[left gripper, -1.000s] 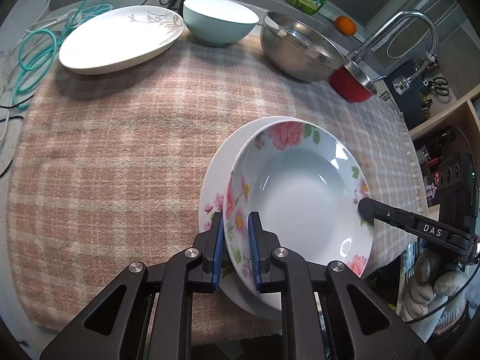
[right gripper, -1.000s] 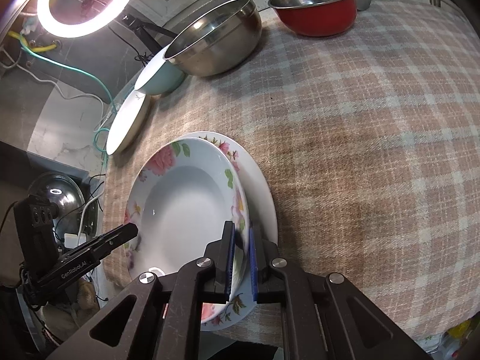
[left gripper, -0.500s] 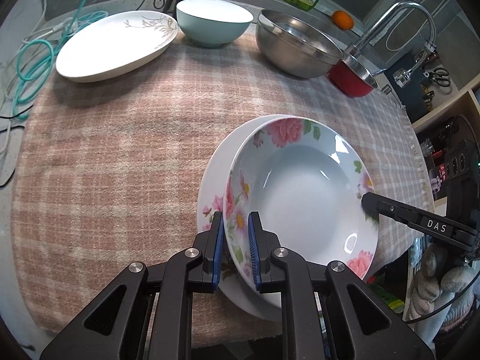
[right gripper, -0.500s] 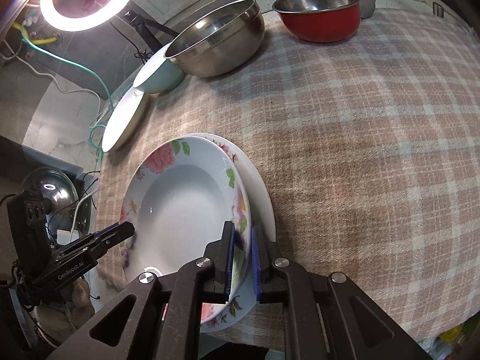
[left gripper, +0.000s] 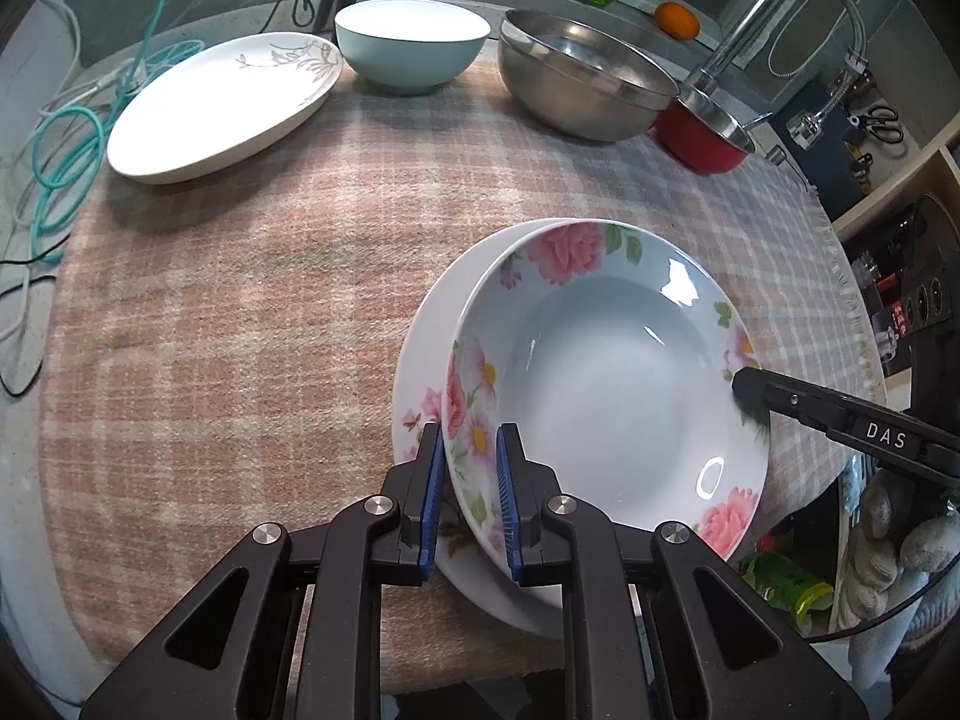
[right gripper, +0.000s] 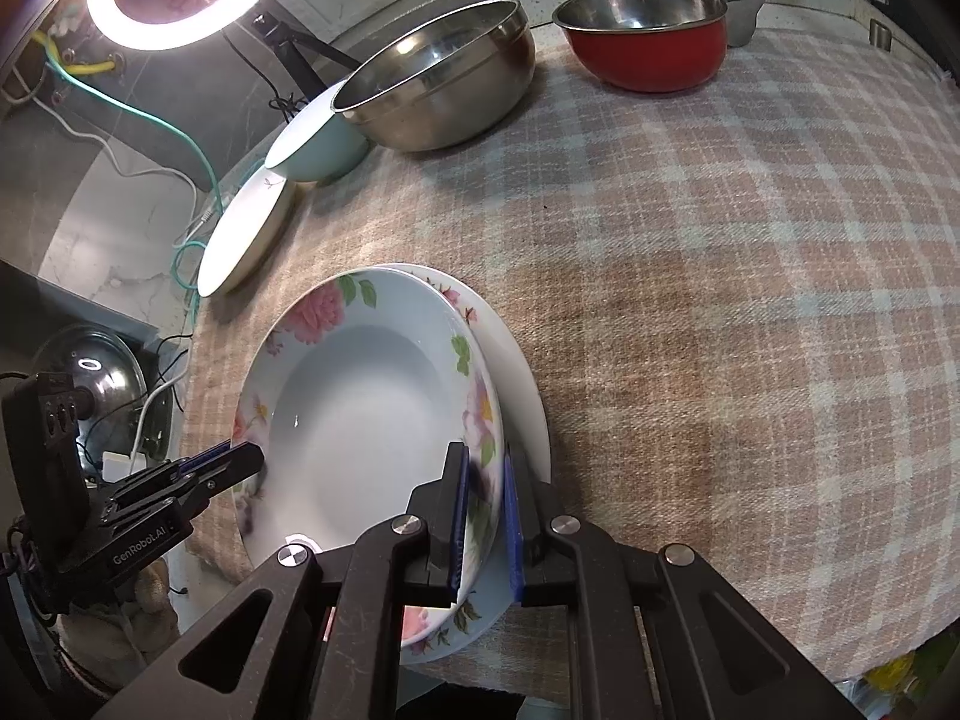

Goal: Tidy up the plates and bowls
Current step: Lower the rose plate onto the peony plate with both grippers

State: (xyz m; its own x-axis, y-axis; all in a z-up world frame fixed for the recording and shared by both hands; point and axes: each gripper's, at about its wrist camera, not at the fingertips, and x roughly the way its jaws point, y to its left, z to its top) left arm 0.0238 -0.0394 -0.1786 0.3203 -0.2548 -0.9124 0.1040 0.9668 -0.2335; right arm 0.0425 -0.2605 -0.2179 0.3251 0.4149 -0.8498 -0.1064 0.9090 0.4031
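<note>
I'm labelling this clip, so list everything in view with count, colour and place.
floral deep plate: 1, white with pink roses, held over the flat plate
flat plate: 1, white floral, beneath it, near edge
oval plate: 1, white, far left
bowl: 1, pale teal, far side
steel bowl: 1, silver, far side
pot: 1, red, far right
tablecloth: 1, pink plaid
left hand-held gripper: black, shut on deep plate rim
right hand-held gripper: black, shut on opposite rim

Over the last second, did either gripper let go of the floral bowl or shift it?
No release. The left gripper and right gripper each stay clamped on opposite rims of the floral deep plate, which still sits over the floral flat plate below. The view crept slightly. The white plate, teal bowl, steel bowl and red pot have not moved.
</note>
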